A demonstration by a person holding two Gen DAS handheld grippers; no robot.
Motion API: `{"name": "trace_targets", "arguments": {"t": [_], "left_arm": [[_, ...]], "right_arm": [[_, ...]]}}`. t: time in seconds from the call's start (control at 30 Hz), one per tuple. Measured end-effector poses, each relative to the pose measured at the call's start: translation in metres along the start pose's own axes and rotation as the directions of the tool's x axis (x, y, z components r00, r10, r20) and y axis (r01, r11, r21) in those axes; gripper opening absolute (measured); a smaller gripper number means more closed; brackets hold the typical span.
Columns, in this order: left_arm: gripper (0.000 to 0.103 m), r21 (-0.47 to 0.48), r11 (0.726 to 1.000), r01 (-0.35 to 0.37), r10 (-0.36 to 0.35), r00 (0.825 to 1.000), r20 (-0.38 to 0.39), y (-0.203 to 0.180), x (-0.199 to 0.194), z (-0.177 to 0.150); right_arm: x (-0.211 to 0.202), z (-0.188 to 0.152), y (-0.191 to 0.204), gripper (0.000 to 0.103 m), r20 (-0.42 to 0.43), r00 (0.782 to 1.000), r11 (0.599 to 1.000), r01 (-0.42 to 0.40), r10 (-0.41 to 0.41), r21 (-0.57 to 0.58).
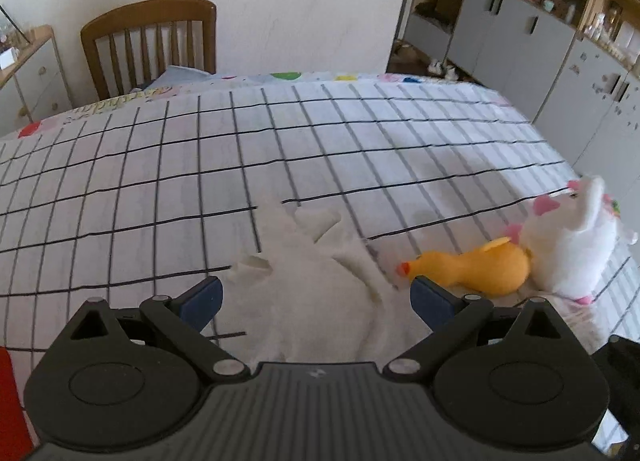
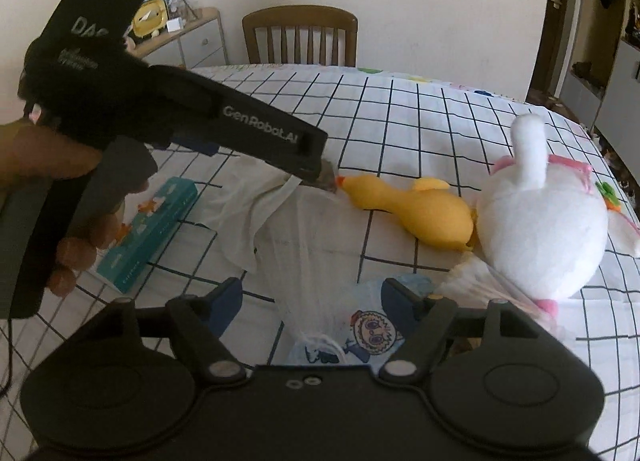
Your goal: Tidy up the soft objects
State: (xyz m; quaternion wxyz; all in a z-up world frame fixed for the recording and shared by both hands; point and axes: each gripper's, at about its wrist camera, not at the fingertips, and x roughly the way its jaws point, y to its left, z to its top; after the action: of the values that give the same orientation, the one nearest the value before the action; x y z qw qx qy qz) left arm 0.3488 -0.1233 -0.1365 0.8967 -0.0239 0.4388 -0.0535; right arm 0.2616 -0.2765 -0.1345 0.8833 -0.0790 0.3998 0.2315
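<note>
Two black plastic grippers, left gripper and right gripper, have blue finger pads, round silver screws and white "GenRobot.AI" lettering.

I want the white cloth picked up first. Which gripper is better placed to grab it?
The left gripper. Its open jaws already straddle the white cloth. The right gripper hangs over the cloth's near edge and a cartoon-printed packet.

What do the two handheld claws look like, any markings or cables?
Both are matte black plastic with dark blue finger pads. The left claw carries white "GenRobot.AI" lettering along its body and further white print on the handle. The right claw shows round black pivot housings with silver pins. A thin dark cord hangs at the left edge.
</note>
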Motion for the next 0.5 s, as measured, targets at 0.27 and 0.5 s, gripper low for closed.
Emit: {"name": "trace_targets", "arguments": {"t": [0.27,0.5], "left_arm": [[0.099,-0.030,0.999,-0.027,0.026,1.000,-0.006,0.020,0.006,0.001],[0.075,-0.015,1.000,0.009,-0.010,0.999,-0.048,0.019,0.017,-0.001]], "right_arm": [[0.012,0.000,-0.001,0.054,-0.026,0.999,1.000,0.024,-0.024,0.002],[0.020,-0.001,0.004,0.045,-0.033,0.999,0.999,0.040,-0.041,-0.025]]}}
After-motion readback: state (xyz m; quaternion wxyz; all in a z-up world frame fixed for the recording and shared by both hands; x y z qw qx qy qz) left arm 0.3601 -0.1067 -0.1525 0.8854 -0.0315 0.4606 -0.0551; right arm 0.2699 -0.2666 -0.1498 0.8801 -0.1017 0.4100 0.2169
